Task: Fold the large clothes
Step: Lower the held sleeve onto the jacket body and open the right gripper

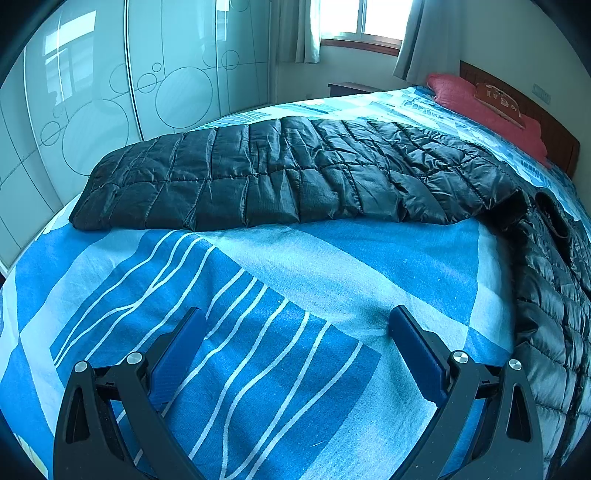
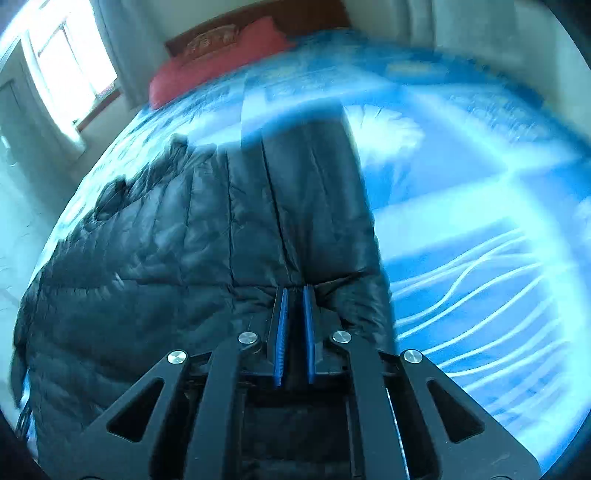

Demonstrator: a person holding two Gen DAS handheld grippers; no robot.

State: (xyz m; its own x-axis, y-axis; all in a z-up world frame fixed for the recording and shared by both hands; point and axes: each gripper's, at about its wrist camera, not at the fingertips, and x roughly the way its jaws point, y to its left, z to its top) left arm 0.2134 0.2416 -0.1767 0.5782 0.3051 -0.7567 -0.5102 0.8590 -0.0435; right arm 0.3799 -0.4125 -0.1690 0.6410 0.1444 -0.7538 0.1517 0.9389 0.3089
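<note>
A long black quilted down jacket (image 1: 295, 173) lies across the bed, with part of it trailing down the right side of the left wrist view. My left gripper (image 1: 295, 321) is open and empty, low over the blue bedsheet, a short way in front of the jacket. In the right wrist view, which is blurred by motion, my right gripper (image 2: 294, 291) is shut on the edge of a long strip of the jacket (image 2: 184, 240) that runs away from it; the fabric is pinched between the blue pads (image 2: 282, 314).
The bed (image 1: 332, 277) has a blue and white patterned sheet. A red pillow (image 1: 480, 107) and a wooden headboard (image 1: 554, 125) are at the far end. A glass-fronted wardrobe (image 1: 110, 110) stands to the left, a window (image 1: 362, 18) with curtains behind.
</note>
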